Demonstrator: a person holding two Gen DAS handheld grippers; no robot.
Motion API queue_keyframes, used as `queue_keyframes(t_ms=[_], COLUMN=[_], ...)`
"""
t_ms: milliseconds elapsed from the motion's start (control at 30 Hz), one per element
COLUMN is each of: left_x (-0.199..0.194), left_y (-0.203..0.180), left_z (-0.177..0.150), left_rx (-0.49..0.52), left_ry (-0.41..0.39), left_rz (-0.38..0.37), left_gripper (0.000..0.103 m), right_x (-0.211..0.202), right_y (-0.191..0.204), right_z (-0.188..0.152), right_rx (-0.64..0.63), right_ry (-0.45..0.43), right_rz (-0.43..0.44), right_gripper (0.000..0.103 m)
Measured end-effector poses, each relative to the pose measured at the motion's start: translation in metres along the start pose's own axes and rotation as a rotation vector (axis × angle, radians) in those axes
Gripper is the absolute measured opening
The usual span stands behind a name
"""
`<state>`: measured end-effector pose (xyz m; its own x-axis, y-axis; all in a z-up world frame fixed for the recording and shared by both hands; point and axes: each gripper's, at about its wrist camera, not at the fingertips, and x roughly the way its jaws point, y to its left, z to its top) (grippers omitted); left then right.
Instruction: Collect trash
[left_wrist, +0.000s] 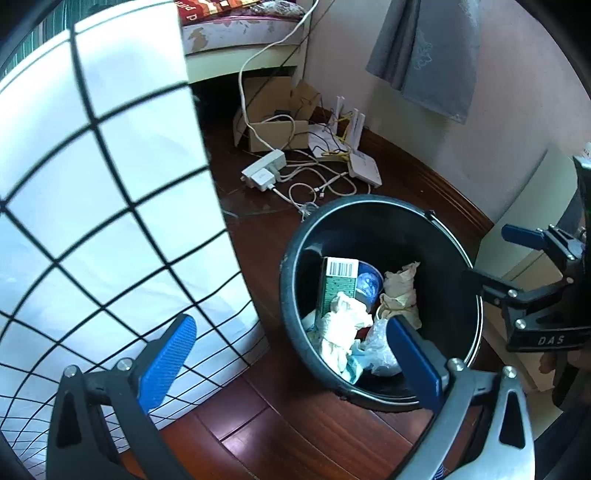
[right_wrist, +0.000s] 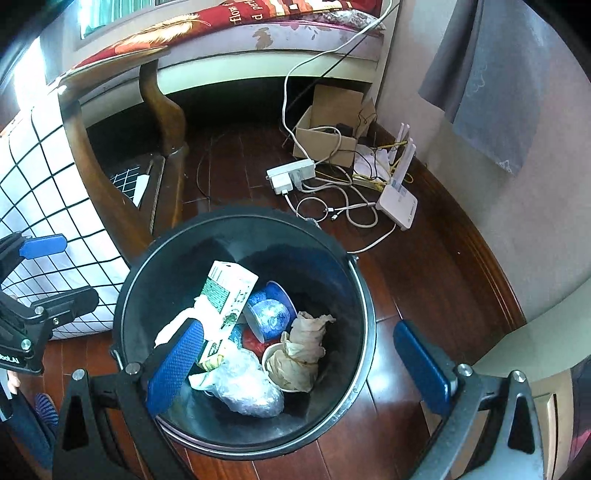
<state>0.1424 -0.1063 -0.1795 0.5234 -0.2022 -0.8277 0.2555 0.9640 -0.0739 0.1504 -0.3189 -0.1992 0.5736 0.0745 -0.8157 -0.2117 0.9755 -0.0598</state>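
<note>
While both tongs gape empty, trash (right_wrist: 255, 391) fills the bin (right_wrist: 354, 280) below.

black bin (right_wrist: 122, 314) | green-white carton (right_wrist: 225, 299) | white black-grid cloth (left_wrist: 110, 184)

Soft daylight fills both views, strongest at the left, where the white gridded cloth (left_wrist: 110, 184) blows out to near-pure white in the left wrist view. The wooden floor (right_wrist: 424, 266) carries a dull sheen, while the space under the bed (right_wrist: 229, 107) and the inner wall of the black bin (right_wrist: 332, 280) sink into deep shadow. Fisheye bending curves straight lines near the dark rounded corners; focus is fairly sharp throughout.
</note>
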Motion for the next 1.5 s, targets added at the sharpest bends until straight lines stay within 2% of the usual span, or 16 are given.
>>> queue_keyframes(t_ms=[233,400,633,833,1133,1500], left_x=[-0.031,-0.06,-0.108,-0.141,-0.221,-0.291], left_y=[0.006,0.006,0.012,0.017,0.019,0.01], left_z=[0.003,0.005,0.003,0.002,-0.001,-0.007], left_rx=[-0.02,-0.007,0.002,-0.022,-0.037,-0.027], left_ry=[-0.043,-0.079,-0.135,-0.145,-0.257,-0.383], left_rz=[0.013,0.021,0.06,0.1,0.163,0.197], left_gripper=[0.103,0.103,0.103,0.103,0.103,0.103], right_x=[-0.034,-0.055,-0.112,-0.155,-0.226,-0.299], right_y=[0.011,0.019,0.031,0.039,0.061,0.094], right_z=[0.012,0.019,0.033,0.042,0.048,0.05], right_rx=[-0.01,-0.006,0.039,0.075,0.059,0.016], right_ry=[-0.047,-0.041,-0.094,-0.112,-0.195,-0.282], right_rz=[-0.002,-0.033,-0.064,-0.059,-0.069,-0.055], right_gripper=[0.103,0.103,0.103,0.103,0.103,0.103])
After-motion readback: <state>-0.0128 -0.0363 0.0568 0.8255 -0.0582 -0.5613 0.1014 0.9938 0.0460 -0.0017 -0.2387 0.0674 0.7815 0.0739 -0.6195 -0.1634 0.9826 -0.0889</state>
